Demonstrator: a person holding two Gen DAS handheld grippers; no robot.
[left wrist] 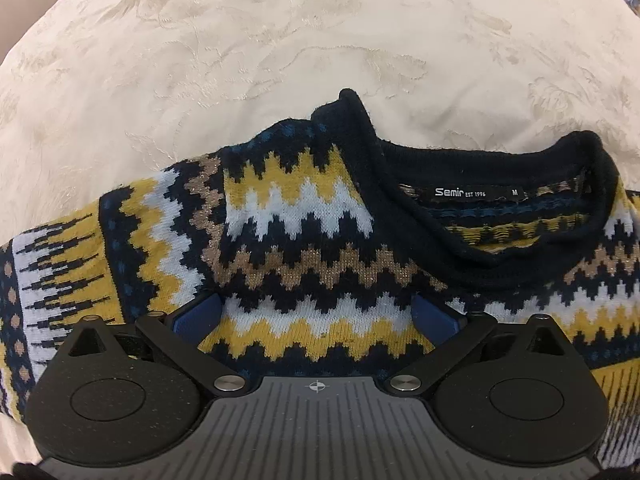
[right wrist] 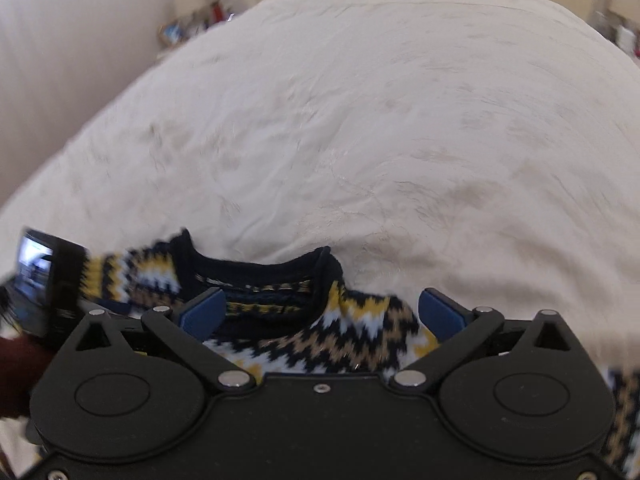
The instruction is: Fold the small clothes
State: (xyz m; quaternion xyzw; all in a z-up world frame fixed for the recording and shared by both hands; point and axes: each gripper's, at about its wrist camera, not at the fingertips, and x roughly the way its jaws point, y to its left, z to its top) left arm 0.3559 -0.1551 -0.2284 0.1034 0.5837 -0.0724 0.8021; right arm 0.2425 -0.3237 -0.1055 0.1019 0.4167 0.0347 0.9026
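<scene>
Right wrist view is motion-blurred: bedspread (right wrist: 360, 120) texture smeared, clutter (right wrist: 192, 20) beyond the bed unreadable. Sweater (left wrist: 304, 240) body and hem hidden under both gripper housings; its sleeve is cut off at the left frame edge. Small screen (right wrist: 36, 272) content illegible.

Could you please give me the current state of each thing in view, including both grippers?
sweater: lying on the bed, front up, held by neither gripper.
collar: open, label showing inside.
left gripper: open, over the sweater's chest.
right gripper: open, over the sweater just below the collar.
bedspread: spread out, lightly wrinkled.
</scene>
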